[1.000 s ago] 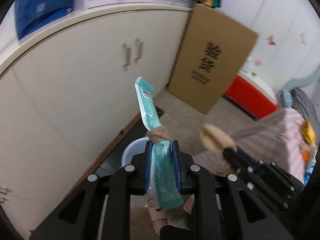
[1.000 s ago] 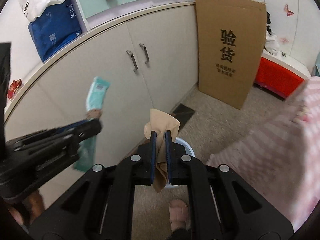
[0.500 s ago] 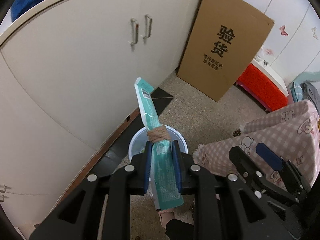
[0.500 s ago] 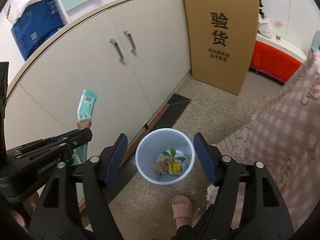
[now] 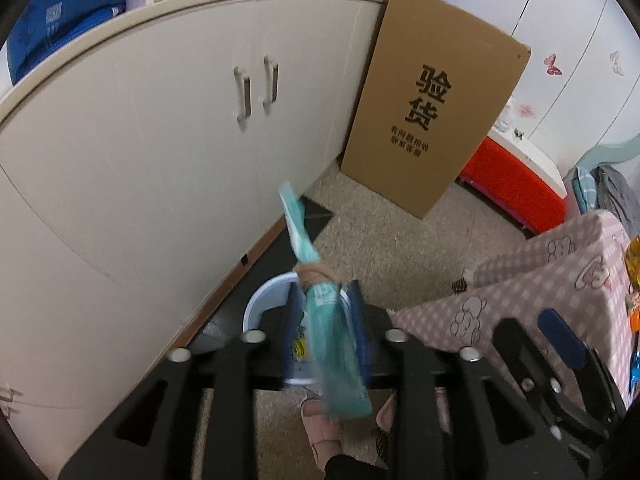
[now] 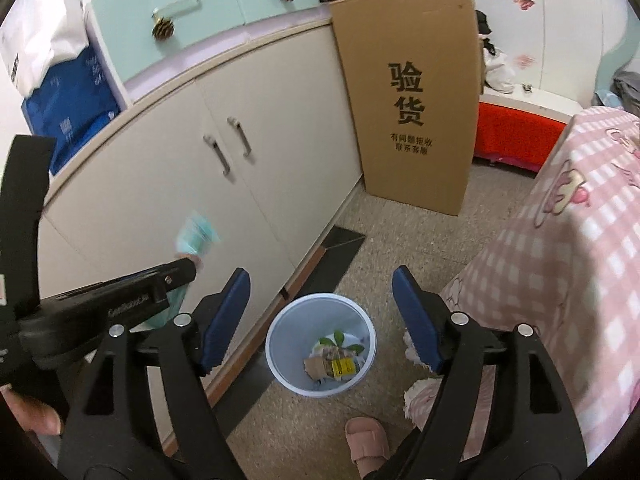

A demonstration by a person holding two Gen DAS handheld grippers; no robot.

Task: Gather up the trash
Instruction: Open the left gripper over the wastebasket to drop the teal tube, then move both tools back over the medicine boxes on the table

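Note:
A long teal wrapper point(image 5: 328, 320), bound with a tan band, stands blurred between the fingers of my left gripper point(image 5: 326, 312), whose jaws have parted around it; it hangs over the white trash bin point(image 5: 260, 304). The wrapper's top point(image 6: 196, 236) also shows in the right wrist view beside the left gripper's finger point(image 6: 176, 276). My right gripper point(image 6: 320, 320) is open and empty, directly above the bin point(image 6: 280, 364), which holds paper scraps, a yellow label and green leaves point(image 6: 336, 356).
White cabinet doors point(image 6: 256, 184) run along the left. A tall cardboard sheet point(image 6: 412, 96) leans at the back. A pink checked cloth point(image 6: 568, 264) hangs at the right. A pink slipper point(image 6: 368, 440) stands just in front of the bin on the speckled floor.
My right gripper opened and dropped the tan piece into the bin. The left gripper moved over the bin; its jaws have widened and the wrapper now blurs and tilts.

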